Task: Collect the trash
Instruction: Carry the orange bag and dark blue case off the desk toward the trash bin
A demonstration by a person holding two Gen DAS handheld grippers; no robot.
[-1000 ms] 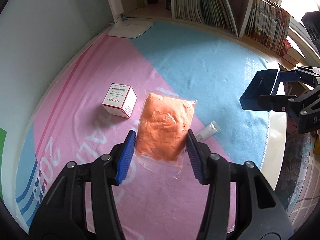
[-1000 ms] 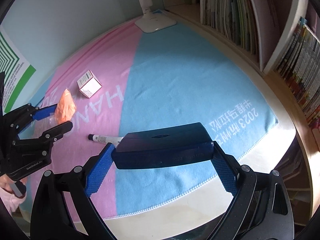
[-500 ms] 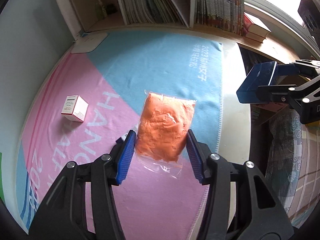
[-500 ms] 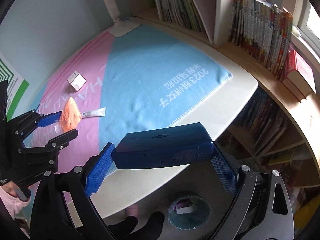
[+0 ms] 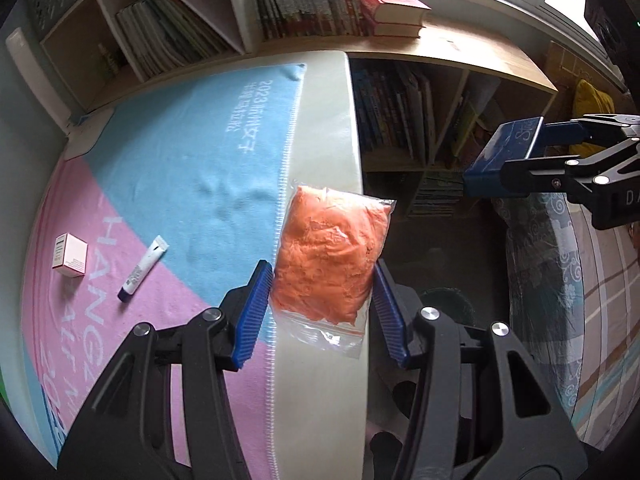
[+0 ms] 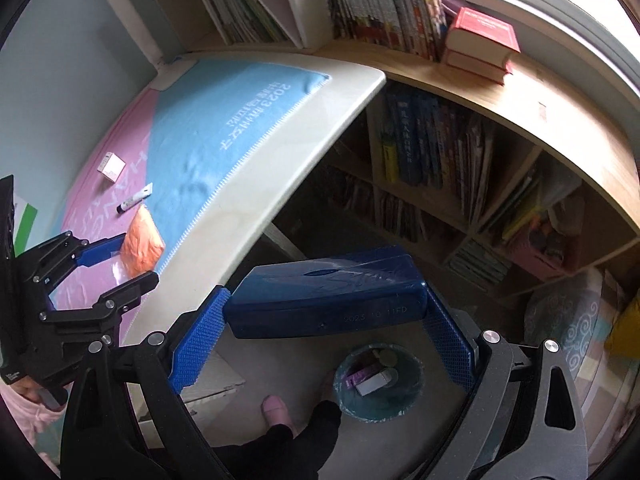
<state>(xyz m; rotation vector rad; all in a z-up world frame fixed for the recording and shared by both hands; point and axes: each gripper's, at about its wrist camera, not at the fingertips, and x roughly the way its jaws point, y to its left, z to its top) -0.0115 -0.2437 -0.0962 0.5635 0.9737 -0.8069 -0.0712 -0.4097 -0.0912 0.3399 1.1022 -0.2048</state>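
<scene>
Left gripper (image 5: 322,312) clamped on a clear zip bag of orange crumbly stuff (image 5: 330,258), held in the air over the white desk's (image 5: 320,128) bare front edge. Right gripper (image 6: 320,330) clamped end to end on a dark blue rectangular plastic case (image 6: 324,294), out past the desk edge, above the floor. A teal round waste bin (image 6: 380,380) sits below it (boxes already inside). On the pink-and-blue blanket (image 5: 192,148) covering the desk: a small white-and-pink carton (image 5: 70,255) near the left edge, and a white tube with dark cap (image 5: 143,269) just beside it, apart.
</scene>
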